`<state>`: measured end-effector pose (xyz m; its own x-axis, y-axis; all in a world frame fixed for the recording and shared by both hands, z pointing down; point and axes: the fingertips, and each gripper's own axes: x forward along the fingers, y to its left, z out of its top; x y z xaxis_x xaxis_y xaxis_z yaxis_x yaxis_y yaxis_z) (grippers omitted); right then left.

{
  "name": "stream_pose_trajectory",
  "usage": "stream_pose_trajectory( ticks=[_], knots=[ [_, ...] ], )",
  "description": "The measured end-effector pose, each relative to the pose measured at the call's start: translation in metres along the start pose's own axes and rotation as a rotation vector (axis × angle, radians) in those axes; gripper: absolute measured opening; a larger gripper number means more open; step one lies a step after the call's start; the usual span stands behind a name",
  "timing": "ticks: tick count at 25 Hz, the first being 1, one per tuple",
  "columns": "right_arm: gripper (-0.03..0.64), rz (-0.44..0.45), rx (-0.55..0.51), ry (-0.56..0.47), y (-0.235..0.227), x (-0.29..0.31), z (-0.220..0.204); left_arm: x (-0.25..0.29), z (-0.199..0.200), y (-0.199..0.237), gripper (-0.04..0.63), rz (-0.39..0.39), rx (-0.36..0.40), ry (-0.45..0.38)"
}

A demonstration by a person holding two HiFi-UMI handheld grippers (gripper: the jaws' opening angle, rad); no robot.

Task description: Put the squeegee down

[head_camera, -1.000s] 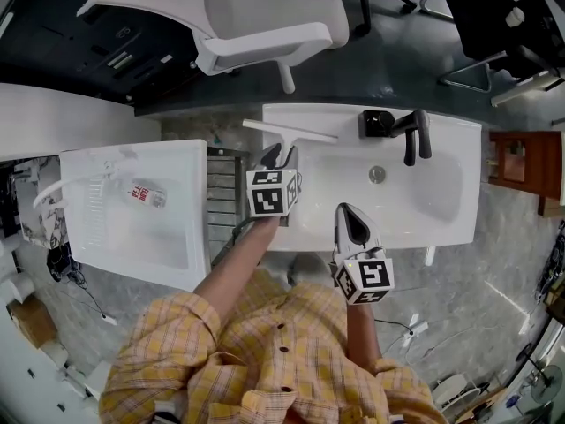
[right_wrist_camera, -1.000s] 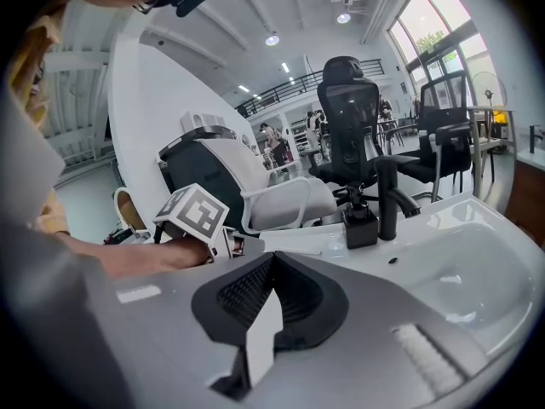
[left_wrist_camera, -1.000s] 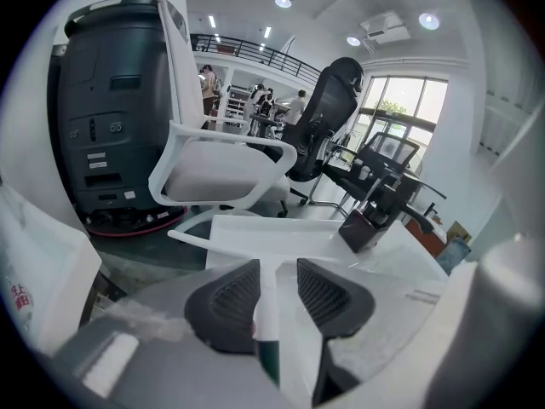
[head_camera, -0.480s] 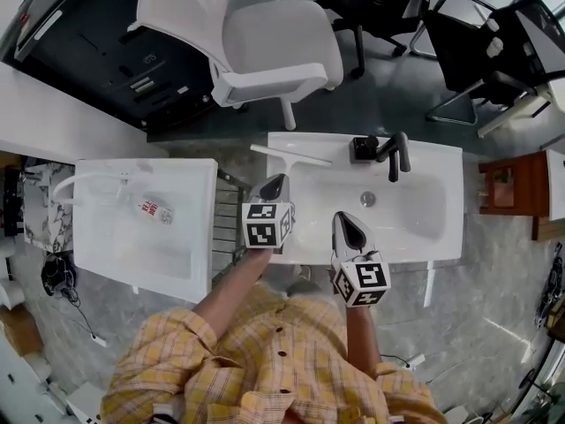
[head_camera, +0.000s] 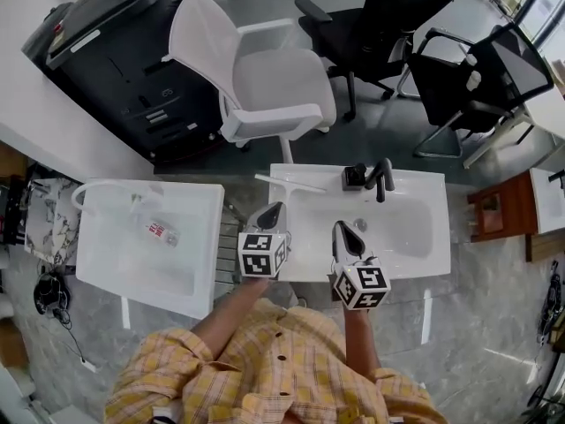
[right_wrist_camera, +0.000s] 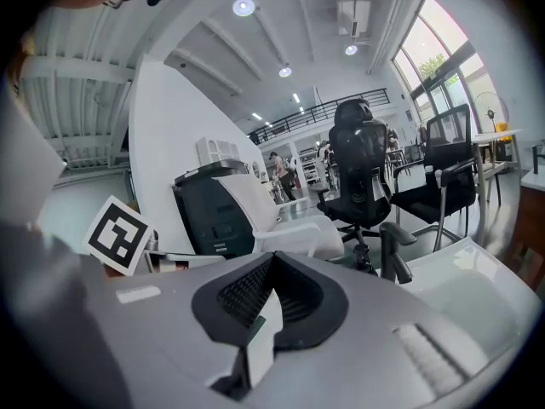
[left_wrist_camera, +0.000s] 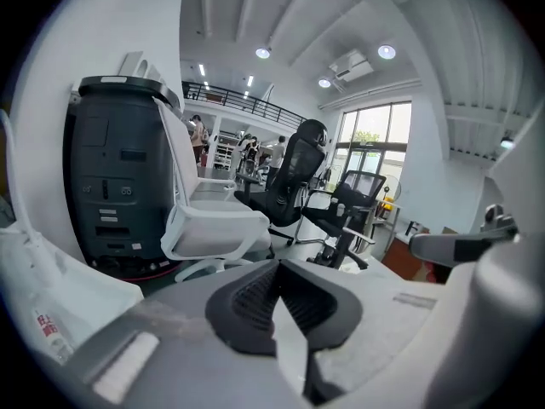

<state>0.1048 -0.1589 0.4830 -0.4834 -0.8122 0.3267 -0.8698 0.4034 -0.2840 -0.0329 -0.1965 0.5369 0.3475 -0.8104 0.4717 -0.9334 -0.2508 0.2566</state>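
The squeegee (head_camera: 290, 184), a thin white bar with a short handle, lies on the back left rim of the white sink (head_camera: 424, 241). My left gripper (head_camera: 273, 210) hangs above the sink's left edge, just in front of the squeegee and apart from it. Its jaws are shut with nothing between them, which the left gripper view (left_wrist_camera: 274, 267) also shows. My right gripper (head_camera: 343, 231) hovers over the sink's front rim, likewise shut and empty (right_wrist_camera: 271, 261). Its view also catches the left gripper's marker cube (right_wrist_camera: 119, 235).
A black faucet (head_camera: 381, 178) stands at the back of the sink. A second white basin (head_camera: 106, 268) to the left holds a small bottle (head_camera: 160, 230). Behind the sinks are a white office chair (head_camera: 265, 78), black chairs (head_camera: 397, 16) and a dark cabinet (head_camera: 115, 60).
The left gripper's jaws have closed from open, empty, and drawn back from the squeegee. Both grippers have risen above the sink. The squeegee stays on the rim.
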Motion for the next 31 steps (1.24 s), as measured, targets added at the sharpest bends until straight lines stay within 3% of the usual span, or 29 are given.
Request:
stream_pose_trajectory(
  ticks=[12, 31],
  knots=[
    [-0.003, 0.082, -0.042, -0.086, 0.035, -0.011, 0.039, -0.05, 0.028, -0.017, -0.003, -0.028, 0.039, -0.112],
    [-0.003, 0.093, -0.092, -0.139, 0.038, -0.014, 0.063, -0.058, 0.052, -0.028, -0.003, -0.066, 0.067, -0.182]
  ],
)
